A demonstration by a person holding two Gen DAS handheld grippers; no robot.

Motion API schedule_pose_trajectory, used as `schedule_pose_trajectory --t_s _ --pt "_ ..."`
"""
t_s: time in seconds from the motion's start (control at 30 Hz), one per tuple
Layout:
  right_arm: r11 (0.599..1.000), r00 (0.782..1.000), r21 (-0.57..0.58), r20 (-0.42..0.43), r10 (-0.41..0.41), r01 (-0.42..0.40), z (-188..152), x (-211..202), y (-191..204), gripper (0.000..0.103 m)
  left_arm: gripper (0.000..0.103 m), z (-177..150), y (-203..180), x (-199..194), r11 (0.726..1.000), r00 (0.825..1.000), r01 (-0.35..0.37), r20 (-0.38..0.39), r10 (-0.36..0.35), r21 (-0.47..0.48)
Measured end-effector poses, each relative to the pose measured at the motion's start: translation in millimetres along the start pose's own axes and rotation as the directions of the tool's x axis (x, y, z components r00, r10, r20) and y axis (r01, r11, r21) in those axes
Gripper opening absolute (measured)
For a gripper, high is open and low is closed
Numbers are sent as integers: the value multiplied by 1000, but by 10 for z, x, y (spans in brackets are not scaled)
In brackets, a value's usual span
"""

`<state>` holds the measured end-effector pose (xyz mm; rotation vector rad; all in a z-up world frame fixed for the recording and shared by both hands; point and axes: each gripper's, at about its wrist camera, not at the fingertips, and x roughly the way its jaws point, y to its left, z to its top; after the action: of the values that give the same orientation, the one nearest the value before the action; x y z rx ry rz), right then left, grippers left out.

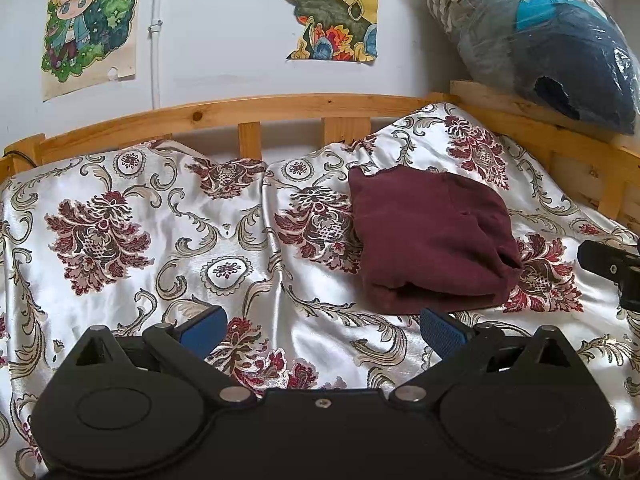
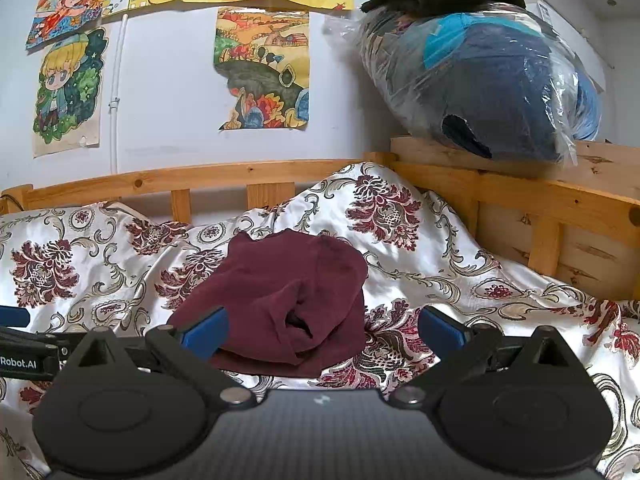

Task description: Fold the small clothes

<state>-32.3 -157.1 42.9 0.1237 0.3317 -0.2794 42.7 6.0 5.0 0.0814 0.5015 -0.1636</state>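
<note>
Since every place here is best read off the wooden bed rail (image 1: pixel 280 108), start with the satin floral bedspread (image 1: pixel 132 216) that lies in front of it and fills the lower part of both views. On that spread, a little forward of the rail and toward its right-hand corner, rests the maroon garment (image 1: pixel 432 236), already doubled into a compact bundle. Its long axis runs roughly from the rail toward the cameras, with a thick rolled edge at the near end and a loose pocket of cloth gaping on its right side.

Judging by the two views, the right gripper (image 2: pixel 322 330) is the nearer one: the near edge of the garment (image 2: pixel 280 300) sits straight ahead between its spread fingers, closer to the left blue pad (image 2: pixel 204 330), which overlaps the cloth in the picture, though I cannot tell whether it touches. The left gripper (image 1: pixel 322 330) stands off to the garment's left and nearer side, so the bundle lies ahead and to the right of it, only its right pad (image 1: pixel 444 334) close to the near edge.

Both pairs of fingers are spread wide and hold nothing. Any final tuck or lift looks to me like the right gripper's job.
</note>
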Motion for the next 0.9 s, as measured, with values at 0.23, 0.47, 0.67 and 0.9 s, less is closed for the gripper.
schedule_pose_trajectory --t_s 0.23,0.47,0.67,0.9 --pt "1000 1000 0 0 0 0 -3 -4 1 103 102 -1 -9 -4 1000 1000 -6 0 6 2" --pt "1000 1000 0 0 1 -1 -2 -1 -4 103 102 -9 -5 -8 1000 1000 -10 -2 10 5" --pt "1000 1000 0 -1 1 -1 -2 -5 2 103 102 -7 17 -4 1000 1000 -7 -7 7 3" --pt "1000 1000 0 -1 1 -1 -2 -4 3 103 102 -17 12 -3 1000 1000 -6 -14 6 6"
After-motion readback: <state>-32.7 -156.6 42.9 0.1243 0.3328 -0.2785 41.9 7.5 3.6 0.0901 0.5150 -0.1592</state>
